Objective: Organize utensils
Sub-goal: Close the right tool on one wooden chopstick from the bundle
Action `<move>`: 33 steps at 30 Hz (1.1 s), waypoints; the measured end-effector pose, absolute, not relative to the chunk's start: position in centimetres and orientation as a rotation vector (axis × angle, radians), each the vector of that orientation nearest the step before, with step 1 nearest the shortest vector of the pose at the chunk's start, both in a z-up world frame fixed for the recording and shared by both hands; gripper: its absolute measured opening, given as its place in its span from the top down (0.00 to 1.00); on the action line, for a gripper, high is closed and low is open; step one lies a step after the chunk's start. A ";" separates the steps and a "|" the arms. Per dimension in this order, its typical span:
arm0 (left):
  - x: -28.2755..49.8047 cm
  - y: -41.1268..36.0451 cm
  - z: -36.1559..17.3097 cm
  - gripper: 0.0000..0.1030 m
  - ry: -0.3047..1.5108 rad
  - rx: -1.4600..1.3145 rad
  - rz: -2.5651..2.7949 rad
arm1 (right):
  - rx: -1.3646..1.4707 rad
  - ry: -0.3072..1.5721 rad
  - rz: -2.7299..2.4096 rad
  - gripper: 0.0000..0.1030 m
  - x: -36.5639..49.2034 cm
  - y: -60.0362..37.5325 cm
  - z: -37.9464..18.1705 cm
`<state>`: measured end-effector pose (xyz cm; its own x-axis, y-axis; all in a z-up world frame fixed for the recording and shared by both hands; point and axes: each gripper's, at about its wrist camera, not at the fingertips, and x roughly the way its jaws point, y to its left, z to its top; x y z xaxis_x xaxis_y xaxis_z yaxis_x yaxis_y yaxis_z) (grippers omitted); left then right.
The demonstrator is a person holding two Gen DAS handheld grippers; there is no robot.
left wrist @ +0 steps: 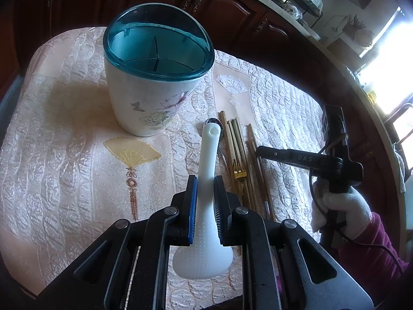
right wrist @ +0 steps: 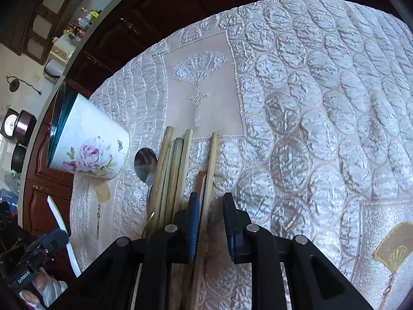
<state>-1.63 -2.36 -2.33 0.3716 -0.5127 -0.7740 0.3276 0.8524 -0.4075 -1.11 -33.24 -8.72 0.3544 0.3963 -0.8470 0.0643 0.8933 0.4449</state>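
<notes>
My left gripper [left wrist: 205, 180] is shut on the handle of a white rice paddle [left wrist: 206, 245], held above the cloth with its handle end pointing away. Beyond it stands a white floral utensil holder [left wrist: 152, 77] with a teal rim and divided inside. Several wooden chopsticks [left wrist: 237, 149], a gold fork [left wrist: 240, 173] and a steel spoon [left wrist: 216, 124] lie right of the paddle. My right gripper [right wrist: 210, 196] is low over the chopsticks [right wrist: 175, 170], open a little. One chopstick [right wrist: 211, 160] runs between its pads, beside the left one. The spoon [right wrist: 145, 164] lies left of the bundle.
A quilted pink tablecloth [left wrist: 64, 155] covers the table. A gloved hand [left wrist: 343, 206] in a maroon sleeve holds the right gripper [left wrist: 260, 152]. Dark wood cabinets [left wrist: 227, 7] stand behind the table. The holder [right wrist: 87, 142] shows at the left of the right wrist view.
</notes>
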 end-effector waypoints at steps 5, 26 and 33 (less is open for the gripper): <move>-1.4 -2.6 -2.7 0.89 1.071 -0.196 -0.542 | 0.402 1.194 0.223 0.84 -0.3 -32.6 -9.0; 1.2 -1.7 -5.5 0.88 1.106 -0.219 -0.400 | 0.335 1.201 0.178 0.85 2.6 -32.0 -8.8; 4.3 -3.7 -7.2 0.70 1.112 -0.174 -0.350 | 0.302 1.203 0.199 0.92 3.4 -31.1 -9.2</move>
